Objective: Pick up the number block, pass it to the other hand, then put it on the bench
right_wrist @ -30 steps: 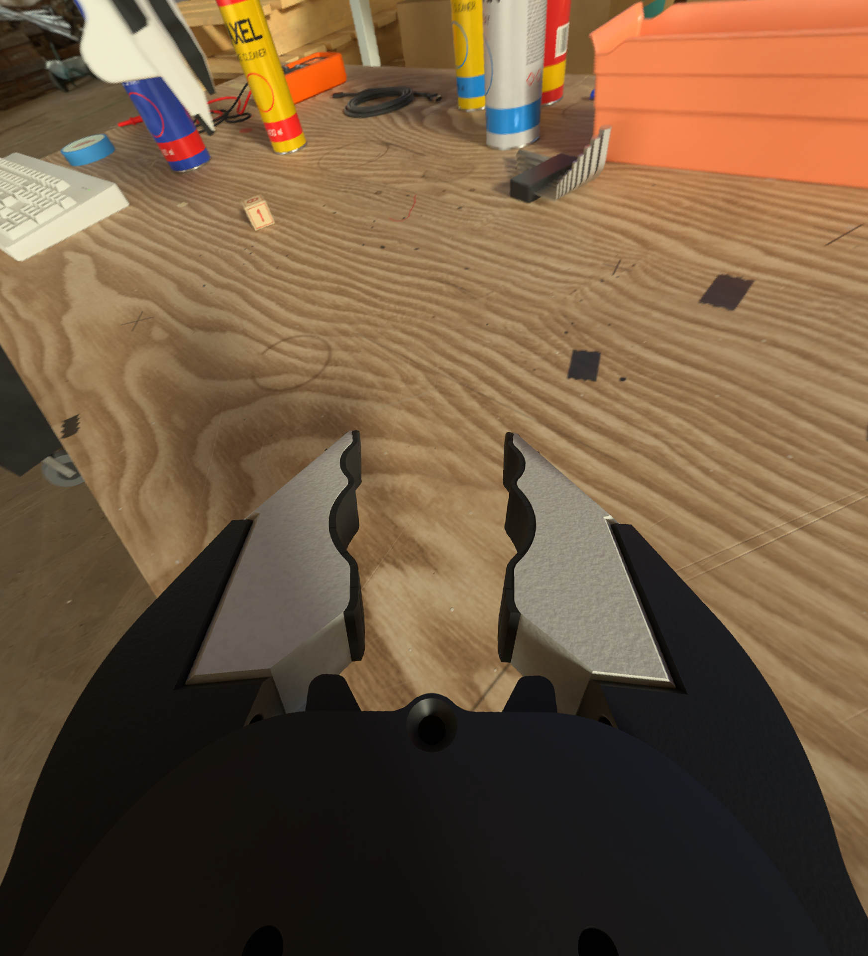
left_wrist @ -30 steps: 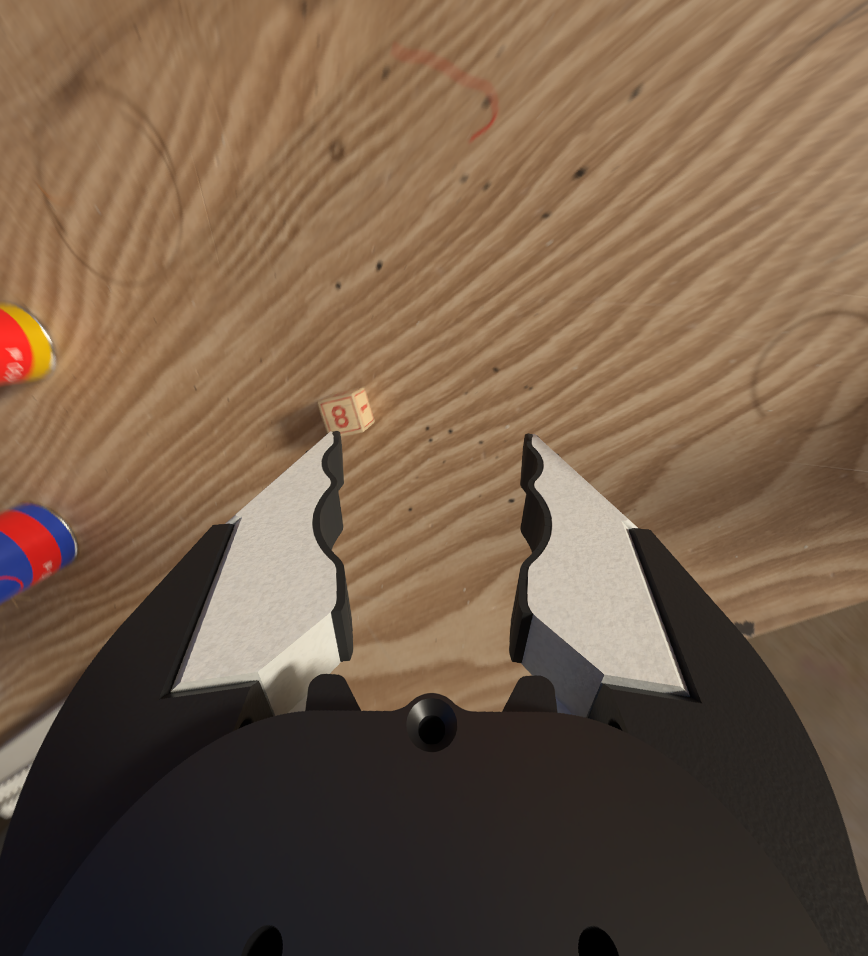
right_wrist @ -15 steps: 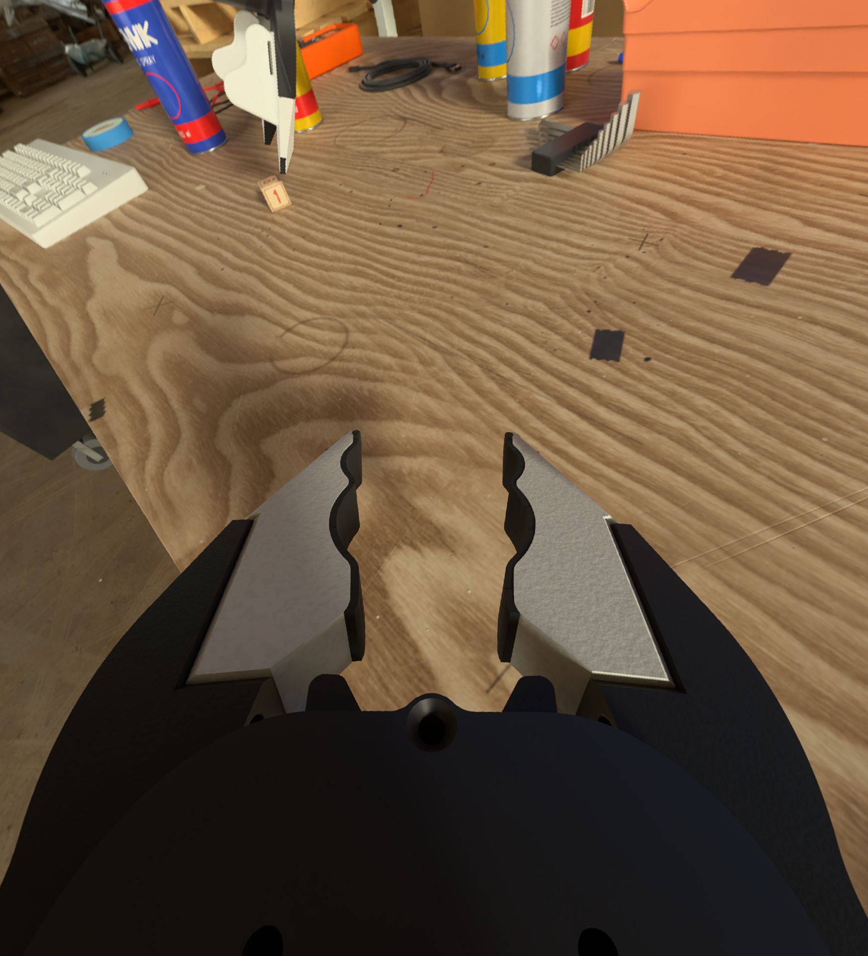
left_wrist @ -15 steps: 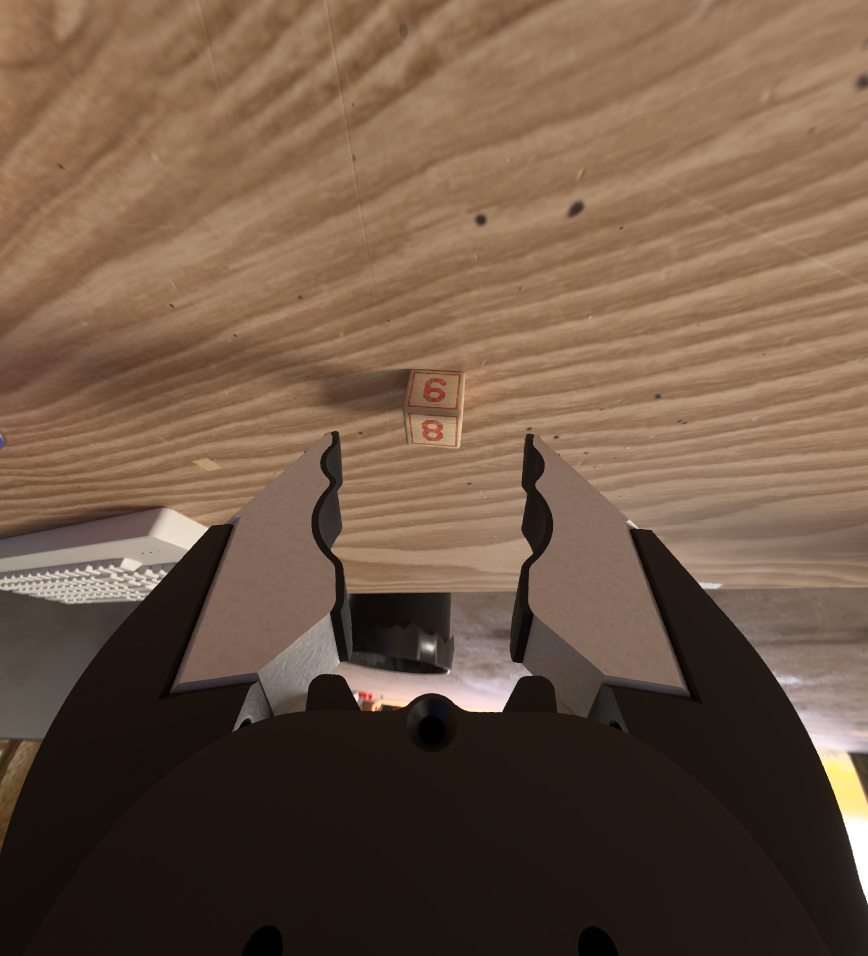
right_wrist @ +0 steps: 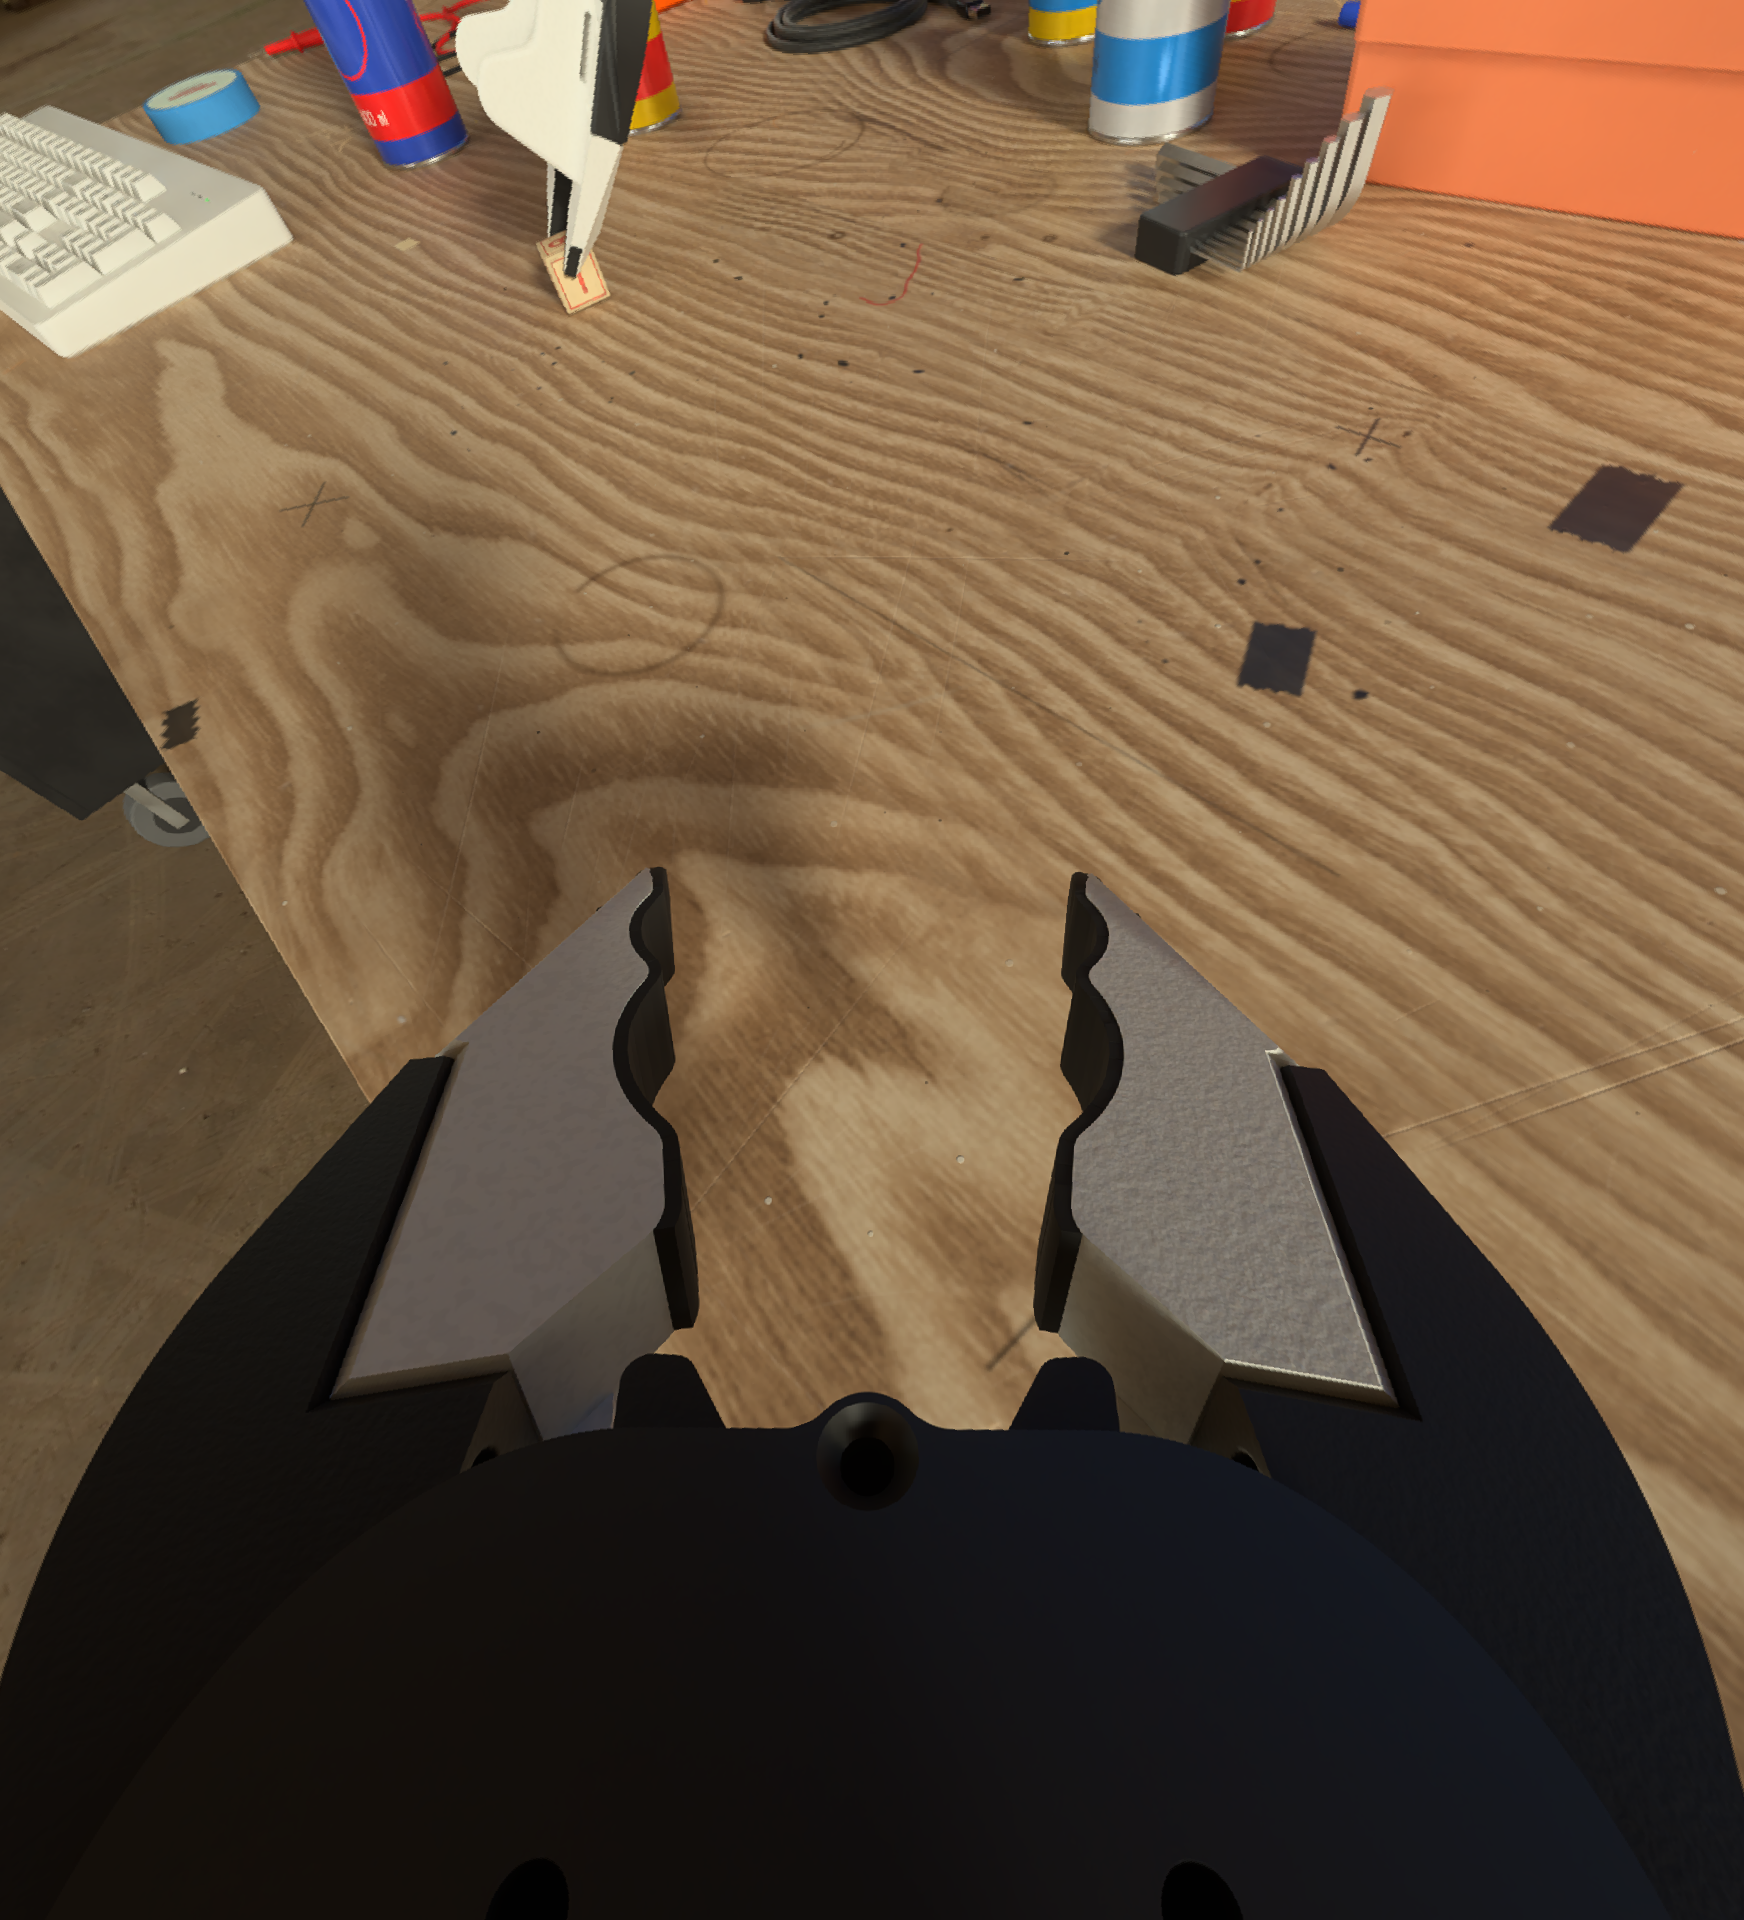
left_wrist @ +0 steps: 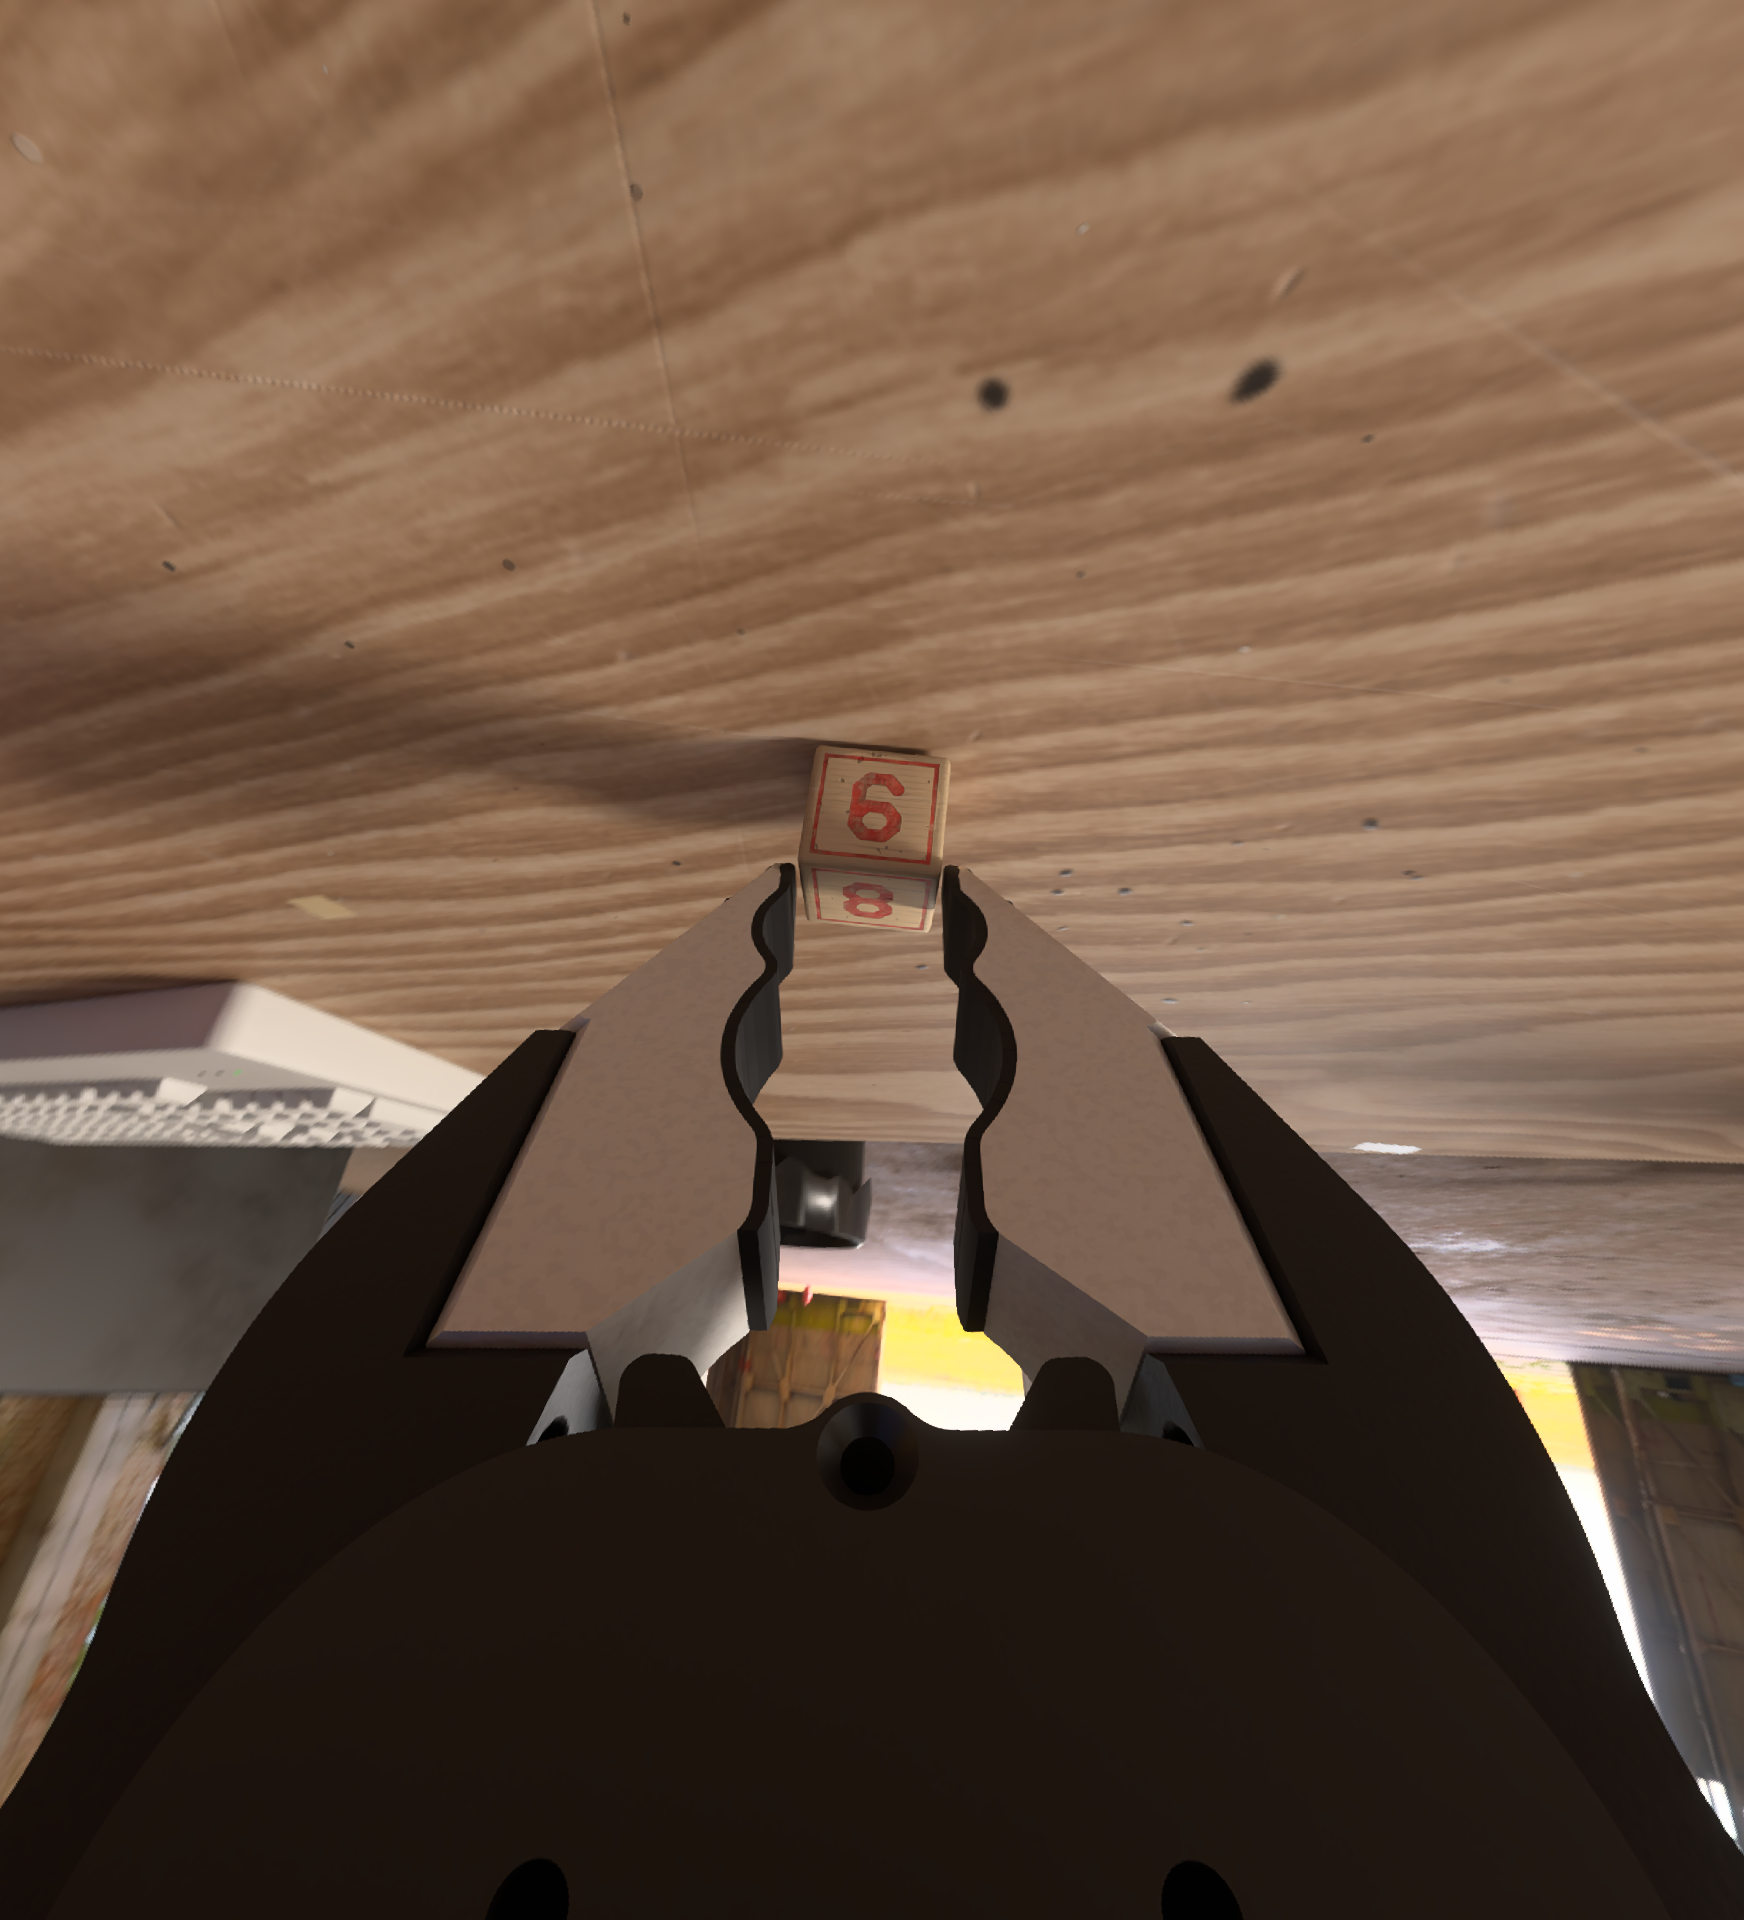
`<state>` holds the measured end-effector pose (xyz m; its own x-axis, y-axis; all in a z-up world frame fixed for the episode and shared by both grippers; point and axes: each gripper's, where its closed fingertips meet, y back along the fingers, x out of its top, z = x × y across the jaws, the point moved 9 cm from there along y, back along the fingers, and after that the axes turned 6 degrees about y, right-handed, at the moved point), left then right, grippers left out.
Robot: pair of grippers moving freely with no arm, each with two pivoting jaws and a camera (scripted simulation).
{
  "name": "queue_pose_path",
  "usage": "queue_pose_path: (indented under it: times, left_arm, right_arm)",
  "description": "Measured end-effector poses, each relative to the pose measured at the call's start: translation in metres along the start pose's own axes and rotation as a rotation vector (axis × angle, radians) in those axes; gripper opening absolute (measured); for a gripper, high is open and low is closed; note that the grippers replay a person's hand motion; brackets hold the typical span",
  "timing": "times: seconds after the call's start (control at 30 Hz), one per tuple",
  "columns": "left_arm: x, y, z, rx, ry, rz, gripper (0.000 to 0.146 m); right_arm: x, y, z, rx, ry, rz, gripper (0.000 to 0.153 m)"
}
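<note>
The number block (left_wrist: pixel 873 831) is a small pale wooden cube with red digits, on the plywood bench top (left_wrist: pixel 847 416). My left gripper (left_wrist: pixel 868 883) is shut on it, with both fingertips against its sides near the tips. This view is turned over, so the bench fills the upper part. In the right wrist view the left gripper (right_wrist: pixel 572 265) points down at the block (right_wrist: pixel 585 289) at the far left of the bench (right_wrist: pixel 951 520). My right gripper (right_wrist: pixel 868 881) is open and empty, low over the bench's near left corner, far from the block.
A white keyboard (right_wrist: pixel 78 218), a blue tape roll (right_wrist: pixel 201 104) and spray cans (right_wrist: pixel 395 94) stand at the far left. Another can (right_wrist: pixel 1154 68), a black finned part (right_wrist: pixel 1252 208) and an orange box (right_wrist: pixel 1595 114) are at the far right. The bench edge runs down the left.
My left gripper has moved forward around the block and shut on it. My right gripper has opened wider and moved forward over the bench.
</note>
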<state>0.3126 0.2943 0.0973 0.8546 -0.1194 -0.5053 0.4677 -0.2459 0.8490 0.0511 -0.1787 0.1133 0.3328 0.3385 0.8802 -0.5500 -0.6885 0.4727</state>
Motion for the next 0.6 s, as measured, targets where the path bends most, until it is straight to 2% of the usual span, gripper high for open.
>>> queue_pose_path:
  times: [0.2,0.37,0.43,0.5,0.6]
  left_arm:
    - [-0.013,0.021,0.002,-0.141,-0.052,0.152,0.026]
    - [-0.055,0.067,0.019,-0.392,-0.199,0.519,0.026]
    - [-0.078,0.083,0.031,-0.545,-0.273,0.664,0.026]
    - [-0.102,0.097,0.048,-0.778,-0.364,0.774,0.026]
    - [-0.13,0.111,0.081,-1.122,-0.516,0.837,0.026]
  right_arm:
    - [0.0,0.001,0.001,-0.005,-0.013,0.004,0.076]
    - [0.01,0.005,0.011,-0.041,-0.002,0.042,0.076]
    - [0.022,0.005,0.019,-0.055,0.013,0.065,0.076]
    - [0.04,0.001,0.027,-0.055,0.062,0.124,0.076]
    - [0.075,-0.011,0.032,0.024,0.191,0.233,0.079]
